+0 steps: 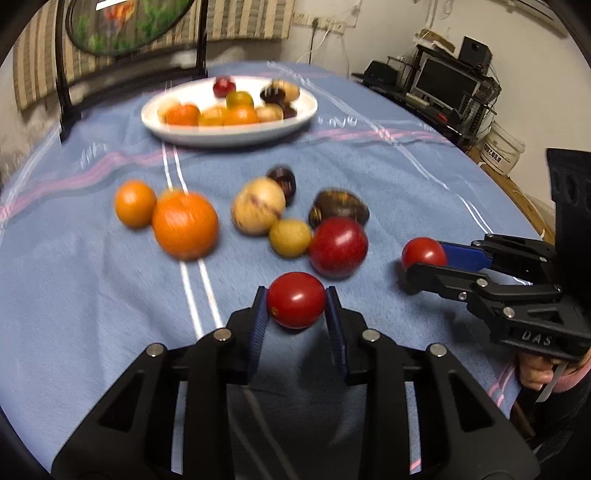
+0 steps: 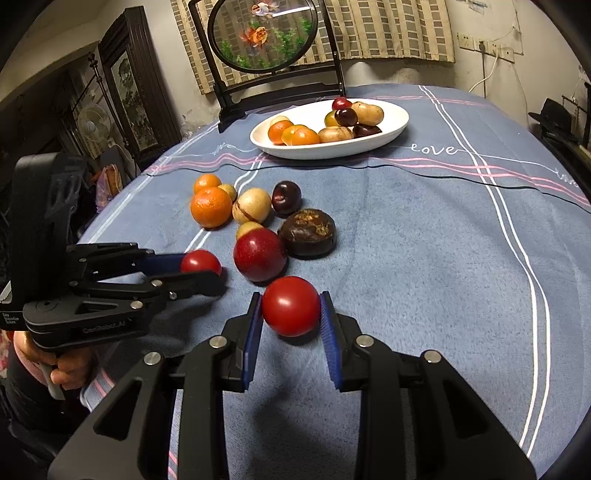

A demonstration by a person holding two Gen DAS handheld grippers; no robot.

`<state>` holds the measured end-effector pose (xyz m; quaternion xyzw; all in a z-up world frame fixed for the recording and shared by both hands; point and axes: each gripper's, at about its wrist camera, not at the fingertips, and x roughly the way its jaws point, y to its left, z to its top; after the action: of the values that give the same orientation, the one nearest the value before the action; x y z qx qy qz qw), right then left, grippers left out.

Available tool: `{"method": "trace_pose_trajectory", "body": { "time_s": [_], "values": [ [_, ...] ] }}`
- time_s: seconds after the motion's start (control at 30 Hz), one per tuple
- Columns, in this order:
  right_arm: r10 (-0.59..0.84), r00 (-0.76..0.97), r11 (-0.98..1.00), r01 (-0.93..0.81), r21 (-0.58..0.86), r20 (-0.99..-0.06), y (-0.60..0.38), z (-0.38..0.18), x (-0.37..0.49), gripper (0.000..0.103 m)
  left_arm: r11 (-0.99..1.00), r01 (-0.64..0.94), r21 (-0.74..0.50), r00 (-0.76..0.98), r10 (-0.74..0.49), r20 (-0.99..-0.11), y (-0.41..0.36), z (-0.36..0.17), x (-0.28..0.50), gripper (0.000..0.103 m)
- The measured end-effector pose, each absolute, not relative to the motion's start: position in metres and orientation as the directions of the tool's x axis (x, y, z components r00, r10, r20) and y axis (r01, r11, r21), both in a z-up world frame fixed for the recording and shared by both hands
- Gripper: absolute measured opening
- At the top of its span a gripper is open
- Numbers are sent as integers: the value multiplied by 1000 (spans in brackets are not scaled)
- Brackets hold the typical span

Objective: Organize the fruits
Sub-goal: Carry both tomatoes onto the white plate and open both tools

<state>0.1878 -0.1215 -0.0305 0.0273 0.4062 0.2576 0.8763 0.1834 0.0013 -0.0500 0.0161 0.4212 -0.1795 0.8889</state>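
On the blue cloth (image 2: pixel 424 258): loose fruit sits in a bunch in the middle, and I hold one claw in each hand.
My left claw (image 1: pixel 296 301): it grips a small red tomato (image 1: pixel 295 300), one blue pad on each side, touching it.
My right claw (image 2: pixel 290 308): it grips a second red tomato (image 2: pixel 290 305) the same way, pads tight on both sides.
Big red fruit (image 2: pixel 260 254): at 11 o'clock from my right claw, just beside it.
Dark brown fruit (image 2: pixel 307 232): at 12 o'clock from my right claw, touching the big red fruit.
Two oranges (image 2: pixel 210 206): at 10 o'clock, side by side.
White plate (image 2: pixel 369 146): far off at 12 o'clock, with oranges, tan fruit and dark fruit in it.
Round fish picture (image 2: pixel 262 33): it stands behind the plate.
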Motion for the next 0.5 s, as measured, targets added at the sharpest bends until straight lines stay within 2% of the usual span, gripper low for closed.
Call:
{"method": "trace_pose_trajectory", "body": {
  "time_s": [0.13,0.3,0.5],
  "values": [
    [499,545,858,-420,296,-674,-123,-20,209,31,934,333,-130,614,-319,-722,14,-24,199,31],
    [487,603,864,-438,248,-632,-109,16,248,31,941,324,-96,660,-297,-691,29,10,243,32],
    [465,667,880,-420,222,-582,-84,38,325,31,959,243,-143,700,-276,-659,45,34,319,32]
  ]
}}
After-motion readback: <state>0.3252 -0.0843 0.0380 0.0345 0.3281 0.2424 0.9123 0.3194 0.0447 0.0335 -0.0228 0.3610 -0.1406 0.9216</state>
